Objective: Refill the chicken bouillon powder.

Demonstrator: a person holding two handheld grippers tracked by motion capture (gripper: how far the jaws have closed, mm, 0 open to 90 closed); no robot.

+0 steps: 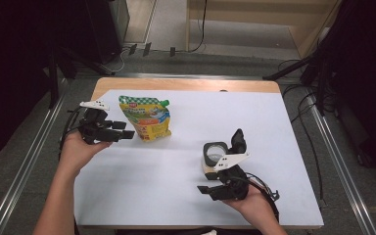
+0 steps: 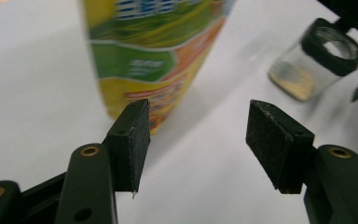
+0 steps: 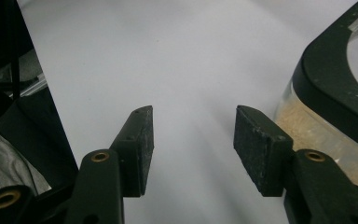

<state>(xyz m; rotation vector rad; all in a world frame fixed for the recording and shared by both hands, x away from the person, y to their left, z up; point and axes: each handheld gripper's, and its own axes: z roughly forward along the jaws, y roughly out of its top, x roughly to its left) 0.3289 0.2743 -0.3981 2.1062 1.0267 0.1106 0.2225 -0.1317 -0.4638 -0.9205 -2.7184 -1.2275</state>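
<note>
A yellow and green stand-up pouch [image 1: 144,117] with a green cap stands at the table's far left. My left gripper [image 1: 123,133] lies level just left of it, pointing at it. In the left gripper view its jaws [image 2: 198,135] are open with nothing between them, and the pouch [image 2: 154,60] rises just beyond the left pad. A clear glass jar [image 1: 214,152] with a black rim holds some light brown powder. My right gripper [image 1: 205,190] is held near the front edge, just in front of the jar. It is open [image 3: 193,140] and empty, with the jar [image 3: 321,135] beside its right jaw.
The white table top [image 1: 274,127] has a wooden strip along its far edge. Metal rails [image 1: 342,166] run along both sides, with cables on the floor at the right. In the left gripper view the jar [image 2: 314,60] lies farther off at the upper right.
</note>
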